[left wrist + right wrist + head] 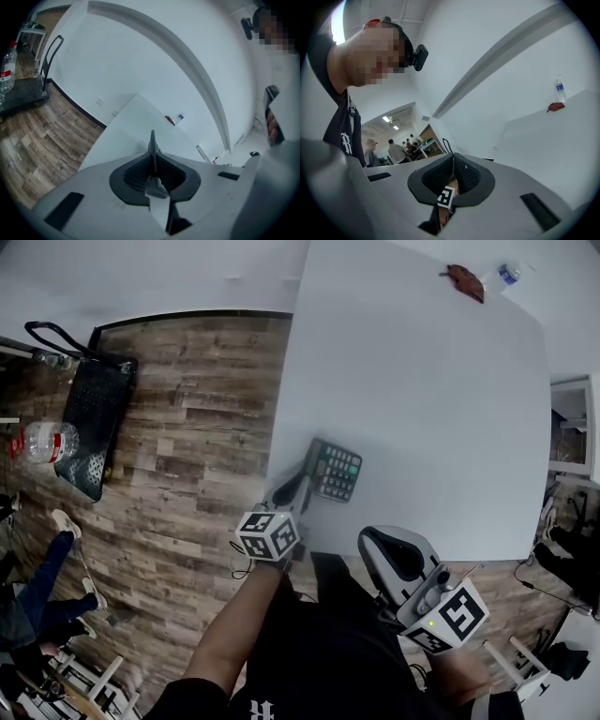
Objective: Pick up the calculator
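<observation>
- The dark grey calculator with greenish keys (335, 471) is at the near left corner of the broad white table (422, 381), close to the table's left edge. From the head view I cannot tell whether it lies flat or has its left side raised.
- The left tongs (300, 482) reach the calculator's left side from the near edge of the table. In the left gripper view the calculator (152, 139) stands edge-on as a thin dark plate between the ribbed black pads, and the left tongs (153, 161) are clamped narrow onto it.
- The left tongs' marker cube (269, 533) sits just off the table corner, at the end of a bare forearm (234, 629).
- The right tongs (384, 547) hang just off the table's near edge, well apart from the calculator. In the right gripper view the right tongs (453, 161) have their pads pressed together with nothing between them.
- At the table's far corner lie a small reddish-brown object (466, 282) and a small clear bottle (508, 275), just beside each other.
- Left of the table is a wood-plank floor (187, 427). On it stand a black mesh basket with a handle (94, 413) and, just beside that, a clear plastic bottle with a red label (42, 442).
</observation>
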A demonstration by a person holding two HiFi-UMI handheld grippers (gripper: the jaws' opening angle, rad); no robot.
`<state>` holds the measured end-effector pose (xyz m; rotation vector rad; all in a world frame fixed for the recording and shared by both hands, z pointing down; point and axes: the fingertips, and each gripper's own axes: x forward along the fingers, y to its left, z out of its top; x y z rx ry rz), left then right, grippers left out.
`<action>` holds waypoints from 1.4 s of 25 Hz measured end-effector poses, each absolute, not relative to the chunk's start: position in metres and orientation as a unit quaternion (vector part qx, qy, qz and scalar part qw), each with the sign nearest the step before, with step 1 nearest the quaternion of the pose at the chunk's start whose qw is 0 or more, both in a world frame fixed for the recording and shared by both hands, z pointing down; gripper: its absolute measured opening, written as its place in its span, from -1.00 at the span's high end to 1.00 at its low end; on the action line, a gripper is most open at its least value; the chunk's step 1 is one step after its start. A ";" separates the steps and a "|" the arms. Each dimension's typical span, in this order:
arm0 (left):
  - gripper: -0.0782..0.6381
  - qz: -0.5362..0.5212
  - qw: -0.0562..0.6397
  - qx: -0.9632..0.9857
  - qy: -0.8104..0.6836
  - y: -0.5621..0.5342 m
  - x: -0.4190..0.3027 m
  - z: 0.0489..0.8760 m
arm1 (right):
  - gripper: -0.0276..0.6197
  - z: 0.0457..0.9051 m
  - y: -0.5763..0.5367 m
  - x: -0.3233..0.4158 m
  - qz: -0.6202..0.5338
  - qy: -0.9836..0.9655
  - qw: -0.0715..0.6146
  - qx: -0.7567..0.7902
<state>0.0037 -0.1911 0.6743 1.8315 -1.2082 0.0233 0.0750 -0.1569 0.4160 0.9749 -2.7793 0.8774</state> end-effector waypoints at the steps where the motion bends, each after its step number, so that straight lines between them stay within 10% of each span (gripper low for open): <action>1: 0.66 0.011 0.452 0.745 -0.490 -0.192 0.001 0.670 | 0.87 0.414 -0.156 0.075 0.282 -0.904 0.032 0.318; 35: 0.66 -0.065 0.272 0.860 -0.428 -0.073 -0.106 0.355 | 0.87 0.305 -0.073 0.020 0.132 -0.914 -0.020 0.384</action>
